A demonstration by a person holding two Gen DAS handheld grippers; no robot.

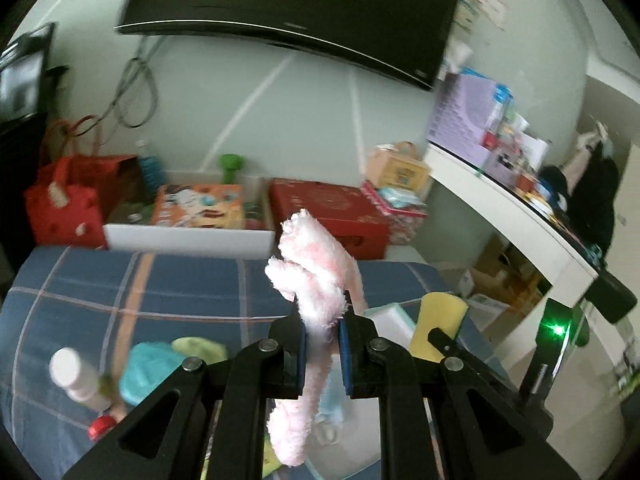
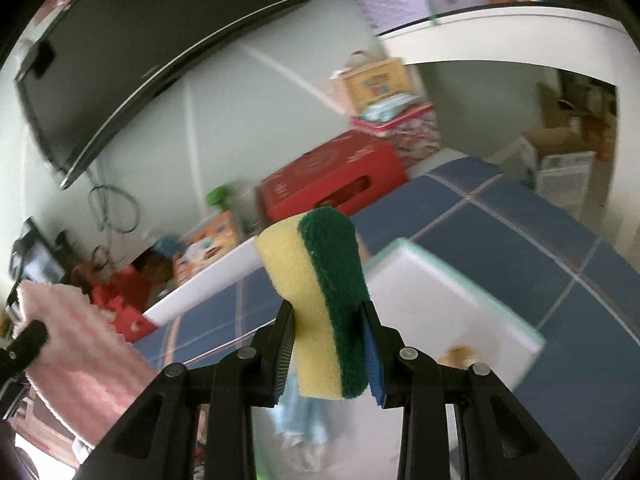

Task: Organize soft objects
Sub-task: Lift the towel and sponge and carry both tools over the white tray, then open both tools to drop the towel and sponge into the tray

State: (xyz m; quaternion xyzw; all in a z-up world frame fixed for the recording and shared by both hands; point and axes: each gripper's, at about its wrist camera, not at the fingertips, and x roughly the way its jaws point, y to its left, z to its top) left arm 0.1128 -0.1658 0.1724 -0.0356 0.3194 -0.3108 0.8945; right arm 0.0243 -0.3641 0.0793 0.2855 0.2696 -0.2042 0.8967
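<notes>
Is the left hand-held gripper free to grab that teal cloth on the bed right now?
Probably not yet. The left hand-held gripper is already clamped on the pink fluffy cloth, so its jaws are full. The teal cloth itself lies uncovered on the bed.

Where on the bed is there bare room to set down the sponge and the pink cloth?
Free: the plaid bedcover between the white box edge and the teal cloth. Also right of the white tray in the right wrist view. Crowded: the near corner around the white bottle.

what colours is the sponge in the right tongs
The sponge is yellow with a dark green scouring layer, clearest in the right wrist view.
</notes>
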